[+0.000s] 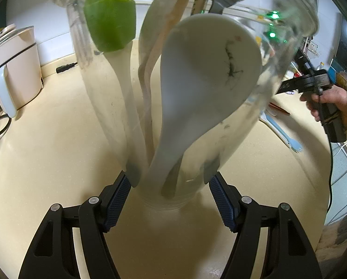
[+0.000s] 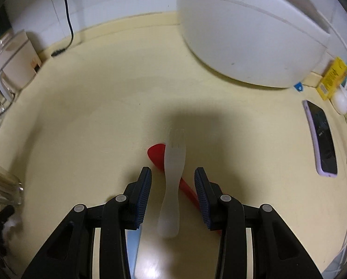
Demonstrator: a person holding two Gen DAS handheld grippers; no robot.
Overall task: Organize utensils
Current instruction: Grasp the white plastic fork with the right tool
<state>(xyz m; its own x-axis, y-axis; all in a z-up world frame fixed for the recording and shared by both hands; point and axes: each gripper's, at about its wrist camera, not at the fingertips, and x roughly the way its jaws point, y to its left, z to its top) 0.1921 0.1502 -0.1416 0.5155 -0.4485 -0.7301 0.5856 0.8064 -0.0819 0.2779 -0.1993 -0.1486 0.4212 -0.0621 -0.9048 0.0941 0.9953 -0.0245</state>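
My left gripper (image 1: 170,186) is clamped on the base of a tall clear glass jar (image 1: 222,137), its blue ribbed pads (image 1: 120,193) pressing on the glass from both sides. The jar stands on the cream-yellow countertop (image 1: 45,162) and leans away from me. Inside it I see a big white plastic rice paddle (image 1: 201,76) with a dark scribble on its bowl, a pale wooden spoon (image 1: 173,23) behind the paddle, a bright green silicone spatula (image 1: 110,23) to the left of it, and a clear plastic fork (image 1: 80,41) against the jar's left wall. Left of the jar, well apart from it, a beige electric kettle (image 1: 13,69) sits by the wall.

To the right of the jar, my other hand (image 1: 329,102) grips the black handle of the second tool. My right gripper (image 2: 172,181) points steeply down at the counter with its jaws partly open and nothing pressed between them. A translucent white plastic fork (image 2: 173,174) lies flat between the pads, clear of both, tines pointing away from me. It lies across a red plastic spoon (image 2: 157,153), whose handle runs under the right pad. Beyond this fork stands a large white rice cooker (image 2: 248,37), and far right of it lies a phone in a lilac case (image 2: 322,139).
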